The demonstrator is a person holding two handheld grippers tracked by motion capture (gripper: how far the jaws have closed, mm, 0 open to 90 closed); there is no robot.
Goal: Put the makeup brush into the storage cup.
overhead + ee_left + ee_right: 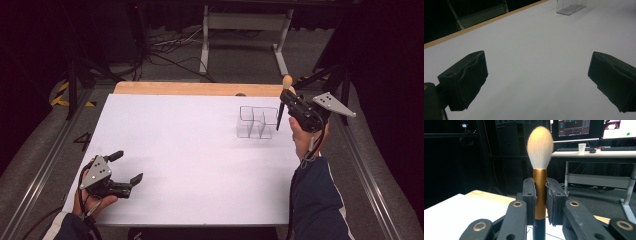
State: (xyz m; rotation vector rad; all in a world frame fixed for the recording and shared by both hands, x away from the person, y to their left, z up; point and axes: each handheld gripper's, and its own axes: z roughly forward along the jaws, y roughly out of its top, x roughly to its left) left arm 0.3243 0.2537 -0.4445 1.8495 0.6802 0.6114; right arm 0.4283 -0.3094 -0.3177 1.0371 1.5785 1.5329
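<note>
Looking down from the high view, the right gripper (289, 101) is up in the air at the right side of the table, just beside a clear box (257, 122) with little rooms in it. It holds a makeup brush (283, 100) standing up, soft tip on top, dark handle pointing down. The likely job is to put the brush into one of the rooms. To do it well, keep the brush straight up, bring the handle right over one room, then go down slowly so the light box does not get bumped or pushed. The left gripper (125, 168) sits low near the front left corner, jaws wide apart with nothing in them. It could help by steadying the box.

In the left gripper view, the two black jaws stand far apart over the bare white table top (536, 62). The clear box (571, 6) is far off at the top.

In the right gripper view, the jaws squeeze the gold part of the brush (540, 192), and the fluffy tip (540, 147) sticks up.

The table has a white top with a wooden edge (200, 88) at the back. The room is dark, with cables (170, 50) on the floor, a desk with screens (574, 128), and a paper cup (581, 148).
</note>
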